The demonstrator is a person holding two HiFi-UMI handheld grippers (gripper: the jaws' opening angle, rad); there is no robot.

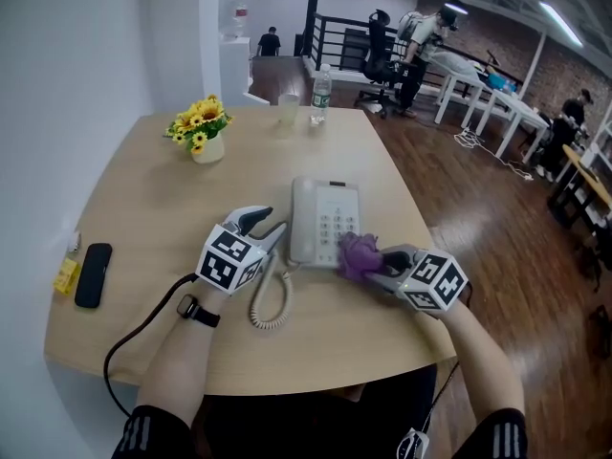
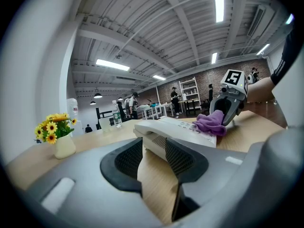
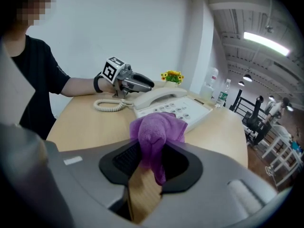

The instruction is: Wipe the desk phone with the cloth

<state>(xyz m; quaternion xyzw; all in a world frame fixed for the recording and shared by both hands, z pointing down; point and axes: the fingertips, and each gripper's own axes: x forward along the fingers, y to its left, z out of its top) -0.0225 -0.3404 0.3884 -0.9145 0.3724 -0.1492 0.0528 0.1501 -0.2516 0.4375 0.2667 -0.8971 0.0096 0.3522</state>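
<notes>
A white desk phone (image 1: 325, 213) lies mid-table with its handset on the left and a coiled cord (image 1: 270, 304) trailing toward me. My right gripper (image 1: 379, 262) is shut on a purple cloth (image 1: 356, 253), which rests on the phone's near right corner by the keypad. In the right gripper view the cloth (image 3: 154, 132) bulges out between the jaws in front of the phone (image 3: 175, 106). My left gripper (image 1: 271, 226) is open at the phone's left side. In the left gripper view the phone's end (image 2: 171, 127) sits just ahead of the jaws, with the cloth (image 2: 211, 122) beyond.
A vase of yellow flowers (image 1: 204, 132) stands at the far left of the round wooden table (image 1: 143, 208). A water bottle (image 1: 320, 94) and a cup (image 1: 289, 110) are at the far edge. A black device (image 1: 93, 273) and a yellow item (image 1: 65, 275) lie at the left rim.
</notes>
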